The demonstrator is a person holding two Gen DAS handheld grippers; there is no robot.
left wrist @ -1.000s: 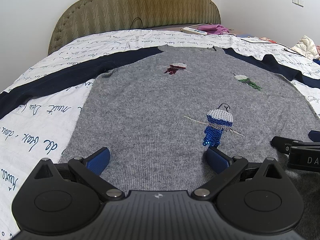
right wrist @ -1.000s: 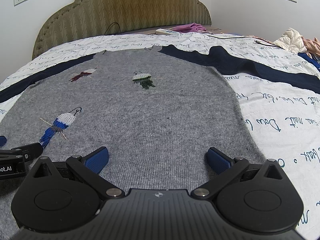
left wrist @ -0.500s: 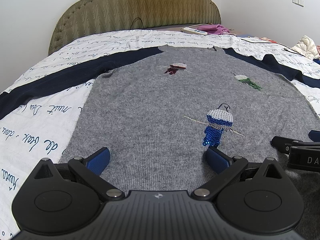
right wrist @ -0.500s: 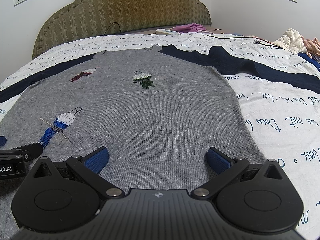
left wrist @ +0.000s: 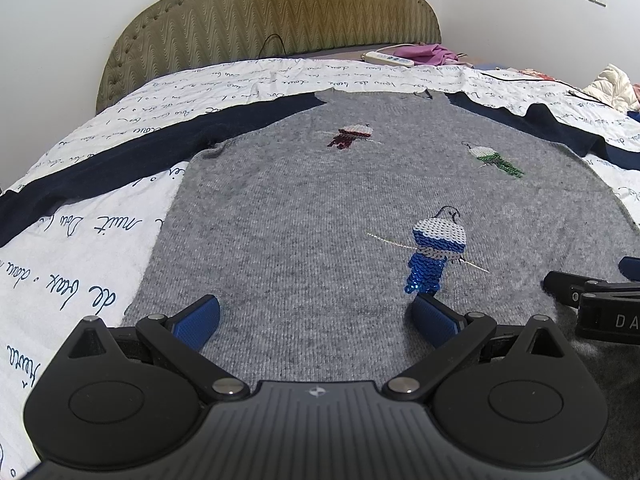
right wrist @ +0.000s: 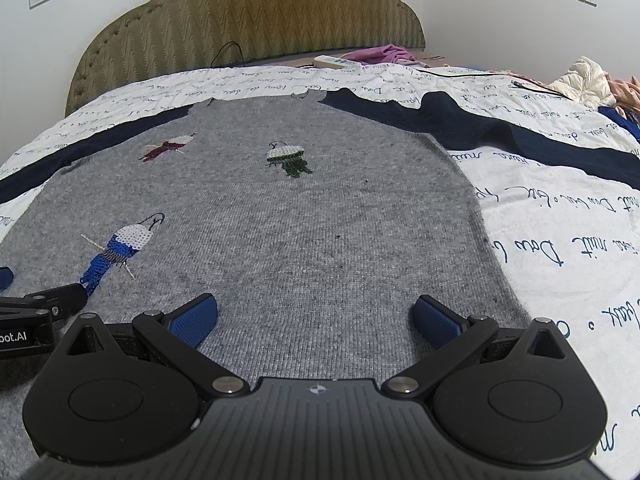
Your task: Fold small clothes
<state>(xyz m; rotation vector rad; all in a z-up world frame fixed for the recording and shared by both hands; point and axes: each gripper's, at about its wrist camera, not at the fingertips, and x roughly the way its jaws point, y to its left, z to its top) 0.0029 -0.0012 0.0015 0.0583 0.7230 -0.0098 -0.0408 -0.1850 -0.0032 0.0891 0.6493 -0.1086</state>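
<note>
A grey knit sweater (left wrist: 304, 208) (right wrist: 320, 220) with navy sleeves lies flat on the bed, front up, neck toward the headboard. It bears sequin birds: a blue one (left wrist: 434, 252) (right wrist: 116, 250), a green one (left wrist: 494, 158) (right wrist: 288, 160) and a red one (left wrist: 352, 136). My left gripper (left wrist: 316, 316) hovers open over the hem's left half. Over the right half of the hem my right gripper (right wrist: 316, 316) stands open too. Neither holds cloth. Each gripper's edge shows in the other's view.
The white bedspread (left wrist: 80, 248) (right wrist: 560, 248) with blue script covers the bed. A padded olive headboard (left wrist: 272, 20) stands at the far end. A power strip (left wrist: 388, 58) and purple cloth (right wrist: 380, 54) lie near it. More clothes (right wrist: 588, 82) are piled at the far right.
</note>
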